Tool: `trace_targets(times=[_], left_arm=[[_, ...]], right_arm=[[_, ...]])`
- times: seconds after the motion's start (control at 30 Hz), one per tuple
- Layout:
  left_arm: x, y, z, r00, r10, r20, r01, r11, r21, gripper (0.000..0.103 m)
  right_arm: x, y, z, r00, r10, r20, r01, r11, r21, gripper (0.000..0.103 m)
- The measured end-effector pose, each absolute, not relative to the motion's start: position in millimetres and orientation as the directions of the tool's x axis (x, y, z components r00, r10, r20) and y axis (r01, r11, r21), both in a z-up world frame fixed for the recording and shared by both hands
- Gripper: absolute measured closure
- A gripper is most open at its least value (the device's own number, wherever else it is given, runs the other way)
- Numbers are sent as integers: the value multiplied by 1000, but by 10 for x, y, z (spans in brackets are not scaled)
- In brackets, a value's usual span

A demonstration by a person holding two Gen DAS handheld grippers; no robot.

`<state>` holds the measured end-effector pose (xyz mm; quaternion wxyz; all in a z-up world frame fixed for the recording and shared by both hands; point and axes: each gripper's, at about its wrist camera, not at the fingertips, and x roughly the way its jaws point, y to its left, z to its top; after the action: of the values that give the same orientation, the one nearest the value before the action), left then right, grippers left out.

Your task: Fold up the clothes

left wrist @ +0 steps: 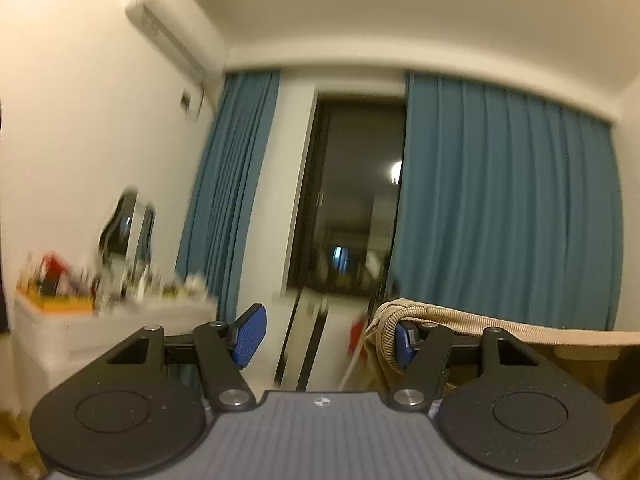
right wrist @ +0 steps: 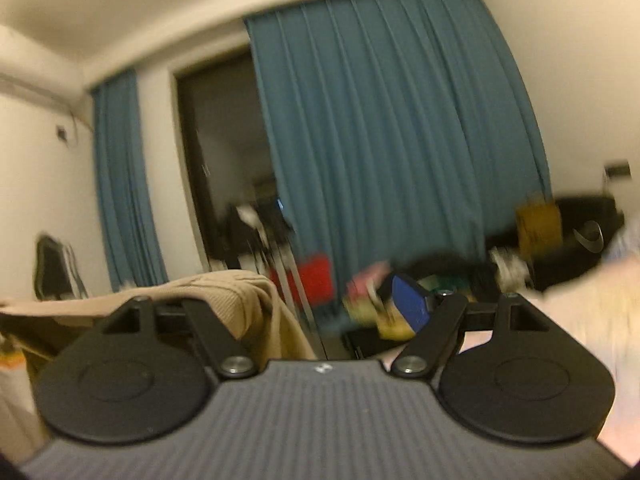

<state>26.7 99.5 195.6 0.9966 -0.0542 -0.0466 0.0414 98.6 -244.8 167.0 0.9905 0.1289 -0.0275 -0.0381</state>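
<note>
The left gripper (left wrist: 327, 336) points level at the room with its jaws apart. A tan ribbed-knit garment (left wrist: 460, 320) is draped over its right finger, hooked there rather than pinched; the gap between the blue pads (left wrist: 250, 336) is bare. From that finger the cloth stretches off toward the right edge of the left wrist view.

The right gripper (right wrist: 320, 316) also has its jaws spread. The same tan garment (right wrist: 224, 296) hangs over its left finger and hides that pad, and one fold drops toward the lower middle of the view — nothing lies across the gap to the blue right pad (right wrist: 410, 308).

Behind both hang teal pleated curtains (left wrist: 504, 200) on either side of a dark glass door (left wrist: 352, 200). A white wall air conditioner (left wrist: 172, 36) sits high up at the left, above a white cluttered dresser (left wrist: 116, 316) — its contents are blurred.
</note>
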Motion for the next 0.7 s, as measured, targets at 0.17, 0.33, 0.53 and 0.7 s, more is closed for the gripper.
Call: trace_targets(times=[0.17, 0.33, 0.53, 0.7], left_arm=[[-38, 1065, 3239, 964, 41, 263, -17, 996, -93, 37], [-528, 1063, 4206, 917, -22, 398, 43, 998, -46, 37], [-837, 890, 4797, 893, -94, 440, 96, 995, 17, 36], [-596, 692, 4639, 926, -163, 341, 167, 986, 16, 35]], right_arm=[[537, -2430, 2859, 977, -45, 208, -3, 975, 223, 27], [-41, -2467, 3834, 938, -19, 347, -41, 985, 165, 26], [-513, -2572, 4395, 909, -16, 416, -31, 994, 107, 25], [-391, -2748, 4262, 948, -26, 317, -13, 993, 121, 25]])
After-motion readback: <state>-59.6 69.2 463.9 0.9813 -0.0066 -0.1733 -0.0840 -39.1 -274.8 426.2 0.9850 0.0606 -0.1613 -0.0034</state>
